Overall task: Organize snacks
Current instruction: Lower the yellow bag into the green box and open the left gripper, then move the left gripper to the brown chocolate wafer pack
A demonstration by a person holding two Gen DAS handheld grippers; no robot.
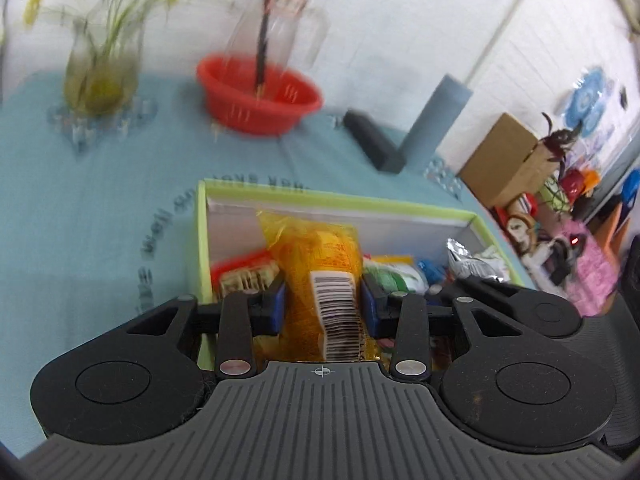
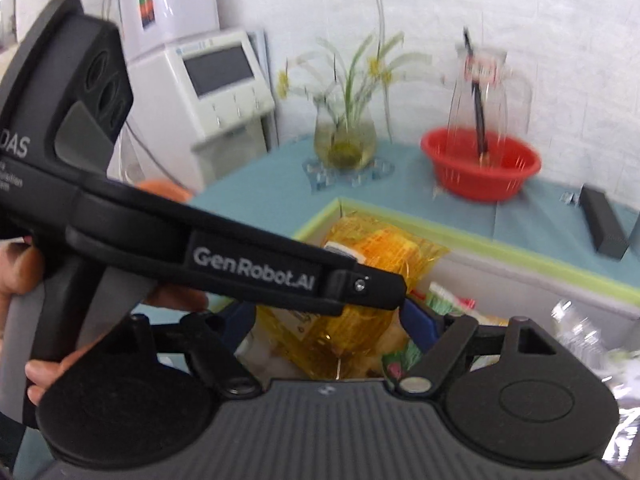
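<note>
Teal-clothed counter, green-rimmed box of snacks. Left gripper fingers clenched on the yellow snack bag, above the box. Right gripper fingers straddle its other end, contact unclear. Keep the bag level, lower it flat, then release.

Wall: white brick, upper frame.
Table: teal cloth, left.
Appliance: white machine, upper left.

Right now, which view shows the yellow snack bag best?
Left wrist: the yellow snack bag sits centred between the left hand-held gripper pads, barcode label visible. In the right wrist view the bag is partly hidden behind the other gripper's body.
</note>
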